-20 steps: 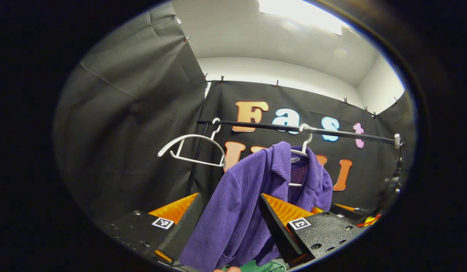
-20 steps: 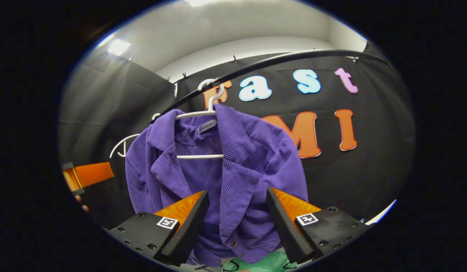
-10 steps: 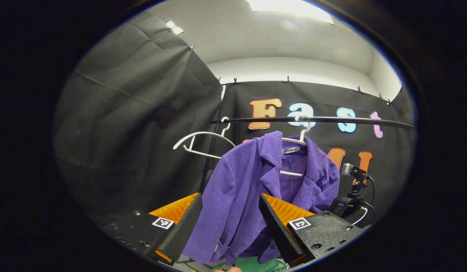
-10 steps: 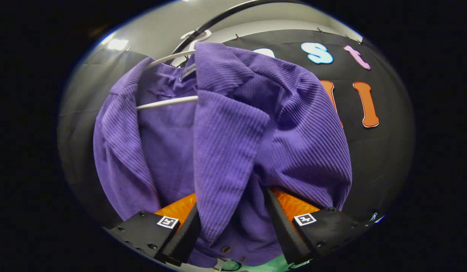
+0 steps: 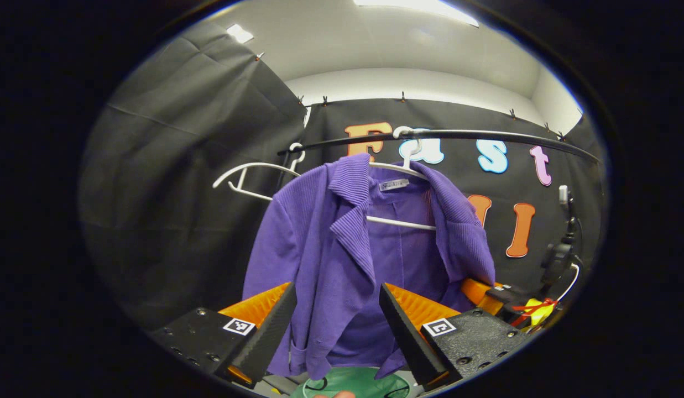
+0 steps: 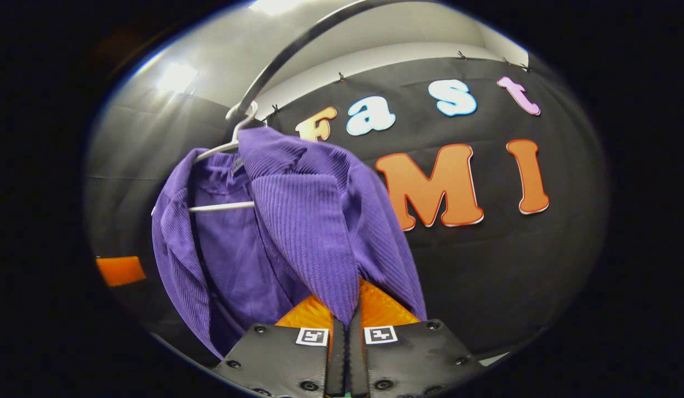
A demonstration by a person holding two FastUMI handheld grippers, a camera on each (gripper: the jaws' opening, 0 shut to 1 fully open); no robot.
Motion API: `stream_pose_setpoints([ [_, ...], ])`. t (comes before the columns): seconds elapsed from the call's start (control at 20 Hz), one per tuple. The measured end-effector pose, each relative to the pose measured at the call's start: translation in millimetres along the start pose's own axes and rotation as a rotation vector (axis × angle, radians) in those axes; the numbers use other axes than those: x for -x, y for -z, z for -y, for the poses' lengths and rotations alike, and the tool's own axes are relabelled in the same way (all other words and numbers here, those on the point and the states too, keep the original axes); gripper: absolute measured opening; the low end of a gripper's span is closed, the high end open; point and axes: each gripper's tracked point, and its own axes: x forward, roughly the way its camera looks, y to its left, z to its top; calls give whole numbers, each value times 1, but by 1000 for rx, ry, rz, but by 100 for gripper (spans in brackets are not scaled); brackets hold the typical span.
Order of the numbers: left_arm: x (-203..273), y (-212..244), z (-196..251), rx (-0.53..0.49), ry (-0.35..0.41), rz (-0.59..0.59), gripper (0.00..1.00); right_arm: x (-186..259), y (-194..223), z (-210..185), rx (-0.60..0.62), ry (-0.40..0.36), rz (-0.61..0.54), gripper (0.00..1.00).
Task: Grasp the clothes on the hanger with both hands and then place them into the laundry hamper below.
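Left tongs [image 5: 336, 320] and right tongs [image 6: 346, 331]: black textured housings, round screws, one square black-and-white marker per side, ridged wedge-shaped fingers.

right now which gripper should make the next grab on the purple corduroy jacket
Left. The right gripper is already shut on a front panel of the purple corduroy jacket, while the left gripper is open with the jacket's other side hanging between its fingers.

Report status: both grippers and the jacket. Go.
Right gripper shut on purple jacket front panel. Left gripper open, jacket between fingers, ungripped. Jacket on white hanger. Nothing in the way.
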Motion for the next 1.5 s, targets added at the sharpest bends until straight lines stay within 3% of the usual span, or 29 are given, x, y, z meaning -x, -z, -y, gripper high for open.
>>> stream_pose_setpoints([
  [0.3, -43, 8, 4, -34, -38, 34, 92, 29, -56, 7, -19, -11, 81, 10],
  [0.4, -65, 23, 1, -97, -42, 31, 92, 38, -67, 5, -23, -12, 114, 10],
  [0.5, -82, 37, -17, -166, -94, 17, 91, 46, -76, 2, -2, -8, 145, 10],
  [0.6, -92, 38, -31, -163, -121, 34, 95, 52, -81, 0, 31, -3, 159, 10],
  [0.65, -89, 36, -31, -149, -102, 50, 91, 54, -82, -3, 46, 3, 162, 10],
  [0.7, -86, 32, -34, -157, -96, 61, 68, 56, -84, -4, 55, 8, 168, 10],
  [0.8, -85, 22, -58, -233, -153, 47, 23, 56, -90, -7, 64, 18, 182, 10],
  [0.85, -78, 19, -56, -238, -130, 48, 0, 57, -92, -8, 71, 28, 192, 10],
  [1.0, -53, -32, -57, -206, -108, 127, 2, 61, -103, -9, 112, 78, 237, 10],
  [1.15, -37, -107, -73, -220, -148, 242, 2, 65, -116, -8, 144, 125, 283, 10],
  [1.25, -36, -145, -86, -147, -155, 271, 0, 65, -119, -11, 139, 136, 290, 10],
  [1.45, -53, -213, -145, -99, -223, 319, 5, 66, -128, -2, 116, 169, 308, 10],
  [1.5, -61, -222, -165, -103, -253, 323, 1, 67, -130, 0, 114, 178, 308, 10],
])
